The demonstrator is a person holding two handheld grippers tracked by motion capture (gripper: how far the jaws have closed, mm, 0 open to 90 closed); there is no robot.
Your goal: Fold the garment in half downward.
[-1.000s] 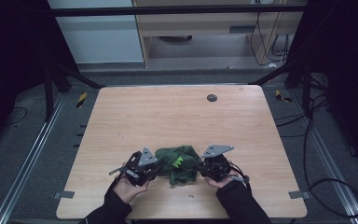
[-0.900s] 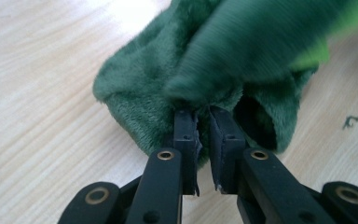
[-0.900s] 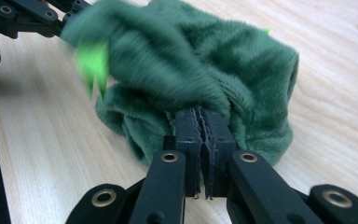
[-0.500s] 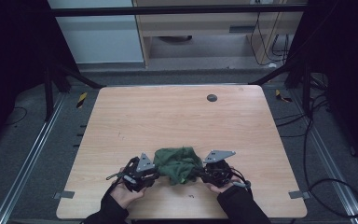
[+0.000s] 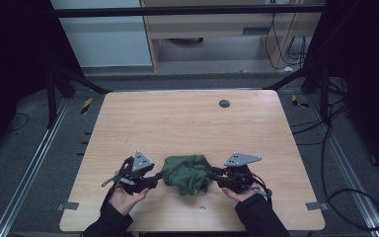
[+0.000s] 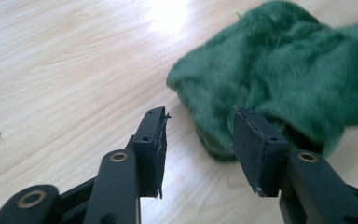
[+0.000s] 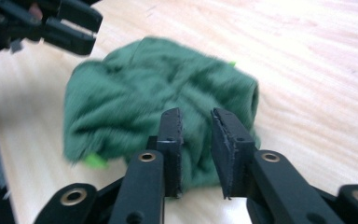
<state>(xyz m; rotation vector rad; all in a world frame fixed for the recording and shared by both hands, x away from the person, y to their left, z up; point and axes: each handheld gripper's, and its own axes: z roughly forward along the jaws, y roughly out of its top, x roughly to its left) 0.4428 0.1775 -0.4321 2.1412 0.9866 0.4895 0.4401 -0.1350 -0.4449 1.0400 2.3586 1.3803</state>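
Jaws of both grippers stood apart with nothing between them, on a wooden table (image 5: 177, 123). A crumpled green cloth (image 5: 187, 173) lay between the two, just ahead of the left gripper (image 6: 198, 140) and touching its far jaw, and just beyond the right gripper (image 7: 196, 140), whose gap was narrower.

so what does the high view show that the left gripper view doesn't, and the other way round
High view alone: the whole table with the dark round spot near its far edge, both hands, the right gripper at the cloth's other side, and the floor around. Left gripper view alone: the left gripper close up, jaws apart with bare wood between them, one pad against the cloth's edge. Both share the green cloth and the wood tabletop.
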